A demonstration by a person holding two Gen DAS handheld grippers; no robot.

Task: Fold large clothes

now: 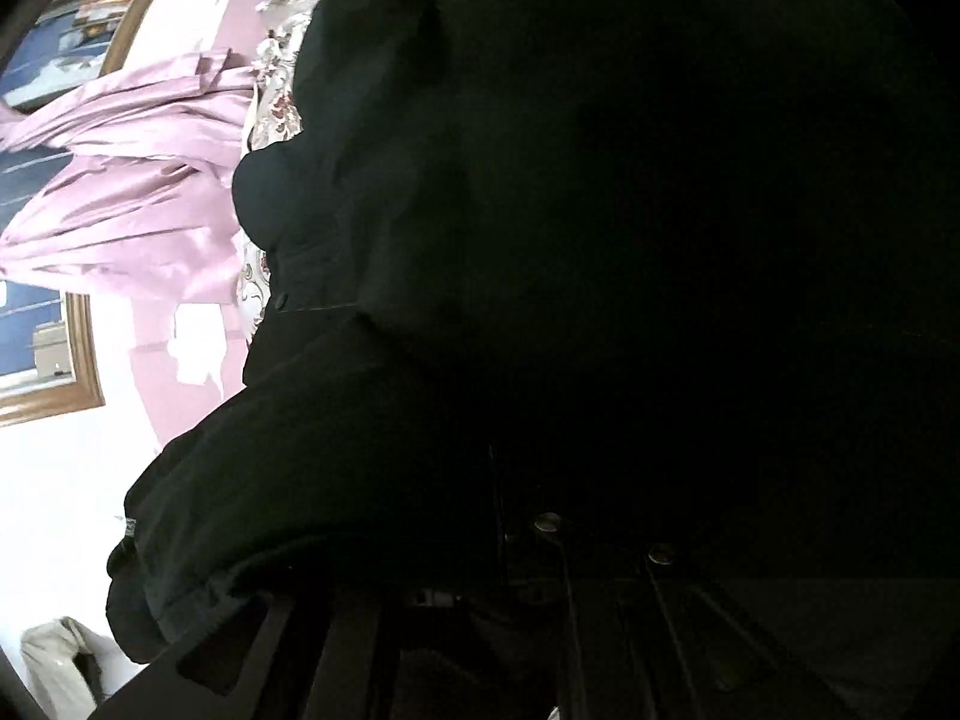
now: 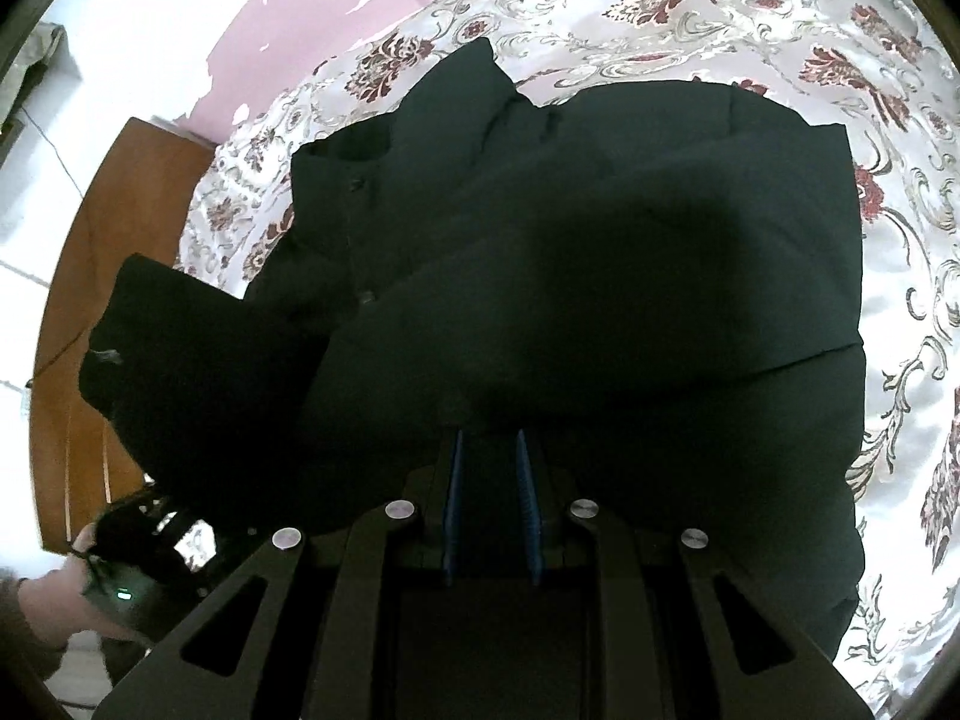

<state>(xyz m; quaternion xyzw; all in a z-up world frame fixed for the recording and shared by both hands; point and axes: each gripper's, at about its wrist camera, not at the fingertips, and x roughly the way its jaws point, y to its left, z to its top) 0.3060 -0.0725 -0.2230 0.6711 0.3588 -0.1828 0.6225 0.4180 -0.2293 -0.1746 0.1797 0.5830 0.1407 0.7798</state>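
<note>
Right claw [image 2: 489, 450] grasping black jacket [image 2: 600, 252] hem | left claw [image 2: 129, 564] clenched (sleeve draped over it) | floral bedspread [image 2: 750, 30] beneath

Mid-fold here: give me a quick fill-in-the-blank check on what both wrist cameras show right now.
1. The bulky dark padded jacket lies on a ____-patterned satin bedspread.
2. The right tongs have ____ ribbed pads with jacket fabric between them.
3. In the left wrist view, a ____ satin curtain hangs by the window.

Missing words: floral; blue; pink
</note>
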